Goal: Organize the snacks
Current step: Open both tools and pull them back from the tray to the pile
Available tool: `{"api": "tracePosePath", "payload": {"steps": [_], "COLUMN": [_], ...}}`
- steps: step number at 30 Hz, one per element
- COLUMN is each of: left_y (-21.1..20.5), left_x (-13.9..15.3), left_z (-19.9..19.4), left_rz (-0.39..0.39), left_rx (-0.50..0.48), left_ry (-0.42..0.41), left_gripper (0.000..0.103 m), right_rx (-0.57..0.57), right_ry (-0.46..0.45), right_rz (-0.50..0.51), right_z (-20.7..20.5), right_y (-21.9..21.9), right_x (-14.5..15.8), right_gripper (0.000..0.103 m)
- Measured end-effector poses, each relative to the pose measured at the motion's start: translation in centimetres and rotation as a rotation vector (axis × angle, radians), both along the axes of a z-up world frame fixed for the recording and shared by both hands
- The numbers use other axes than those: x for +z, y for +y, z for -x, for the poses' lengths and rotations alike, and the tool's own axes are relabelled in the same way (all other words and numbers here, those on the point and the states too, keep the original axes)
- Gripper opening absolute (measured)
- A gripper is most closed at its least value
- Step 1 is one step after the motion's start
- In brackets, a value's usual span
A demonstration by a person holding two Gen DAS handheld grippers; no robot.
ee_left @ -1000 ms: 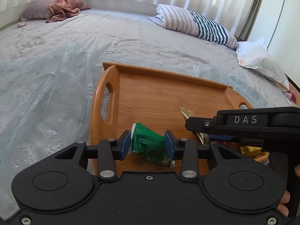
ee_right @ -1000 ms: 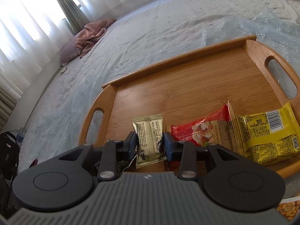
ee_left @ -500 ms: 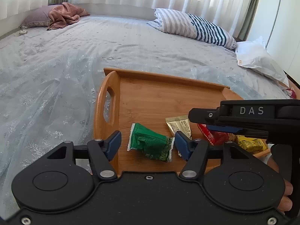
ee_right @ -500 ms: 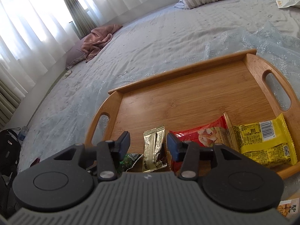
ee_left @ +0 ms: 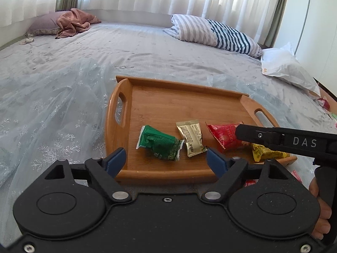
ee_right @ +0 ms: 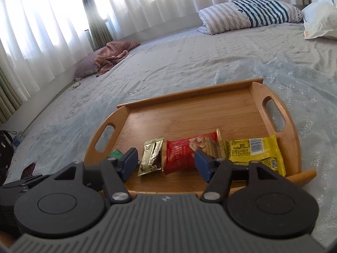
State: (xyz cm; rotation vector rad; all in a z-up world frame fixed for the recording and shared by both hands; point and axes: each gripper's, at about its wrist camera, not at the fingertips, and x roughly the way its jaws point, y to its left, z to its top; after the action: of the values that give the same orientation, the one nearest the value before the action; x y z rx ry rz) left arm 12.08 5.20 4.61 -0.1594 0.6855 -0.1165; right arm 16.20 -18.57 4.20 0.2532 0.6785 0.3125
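Note:
A bamboo tray [ee_left: 172, 103] [ee_right: 189, 113] lies on the bed with a row of snack packets along its near side. From the left these are a green packet [ee_left: 159, 142], a gold packet [ee_left: 191, 137] [ee_right: 152, 156], a red packet [ee_left: 224, 137] [ee_right: 185, 151] and a yellow packet [ee_left: 266, 152] [ee_right: 252, 149]. My left gripper [ee_left: 166, 161] hovers at the tray's near rim, jaws opening, nothing between them. My right gripper [ee_right: 165, 163] is just short of the gold and red packets, jaws opening, pads clear of both. In the left wrist view its black body crosses over the red and yellow packets.
A pale lace sheet [ee_left: 52, 113] covers the bed under the tray. A striped pillow [ee_left: 214, 33] and a white bag [ee_left: 288, 69] lie at the far right, a pink blanket [ee_left: 73, 22] at the far left. More packets [ee_left: 294, 176] lie off the tray's near right corner.
Both grippers let go of their packets, the left the green one and the right the gold one, opened wide and drew back and up from the tray. Both packets now rest on the tray.

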Motion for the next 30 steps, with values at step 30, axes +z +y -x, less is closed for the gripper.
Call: {"api": "tracePosePath", "payload": {"steps": [30], "left_y": [-2.5], "left_x": [-1.8], "left_z": [8.3], "left_rz": [-0.056], "left_rx": [-0.006], "left_ry": [-0.035], "left_gripper": [0.100], "right_rx": [-0.105], "right_ry": [-0.198], "right_rz": [0.289], "right_z": [10.4], "right_y": [-4.4], "right_x": [-4.6], "right_gripper": [0.089]}}
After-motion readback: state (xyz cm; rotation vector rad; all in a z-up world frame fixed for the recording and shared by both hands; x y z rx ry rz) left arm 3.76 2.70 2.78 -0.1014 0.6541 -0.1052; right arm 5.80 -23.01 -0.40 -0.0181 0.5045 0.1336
